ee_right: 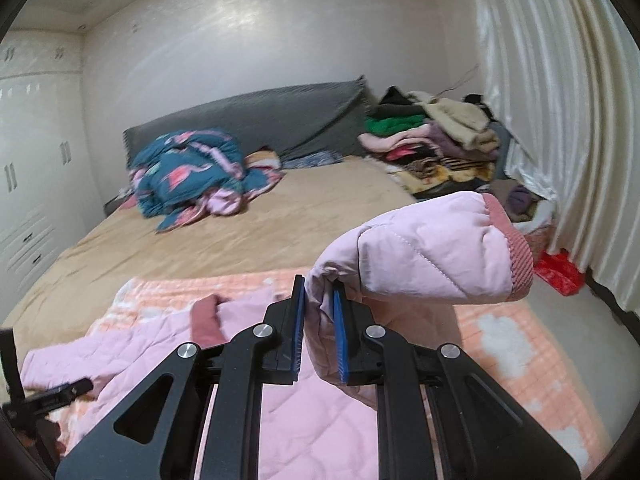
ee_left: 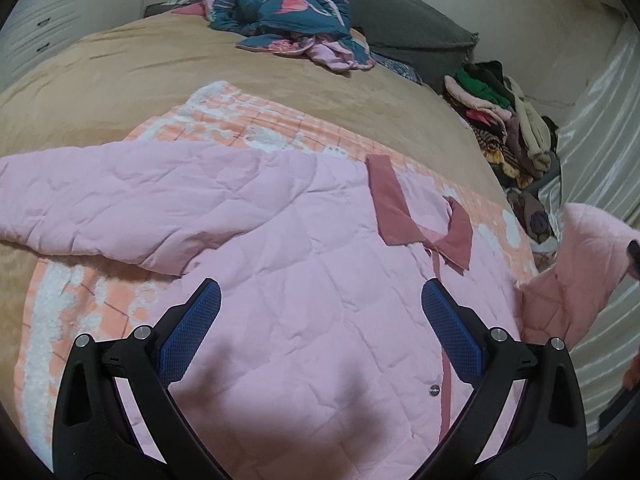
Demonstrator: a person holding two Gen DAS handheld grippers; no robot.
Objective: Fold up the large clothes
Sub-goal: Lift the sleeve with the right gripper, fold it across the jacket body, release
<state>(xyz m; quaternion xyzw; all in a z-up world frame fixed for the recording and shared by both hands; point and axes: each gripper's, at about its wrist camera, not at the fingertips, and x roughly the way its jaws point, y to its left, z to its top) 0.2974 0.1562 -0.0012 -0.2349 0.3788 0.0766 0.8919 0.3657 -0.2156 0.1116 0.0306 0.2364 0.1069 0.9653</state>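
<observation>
The pink jacket lies face up on an orange blanket spread on the bed, one sleeve laid across its chest. The left gripper hovers over the jacket front with fingers spread, holding nothing. The right gripper pinches the other sleeve just behind the cuff, lifted clear of the bed. The grip takes only a small bunch of slippery quilted fabric, so the sleeve could slip out mid-swing and flop short. With nothing pinning the body, pulling the sleeve may also drag the jacket askew and disturb the first fold.
</observation>
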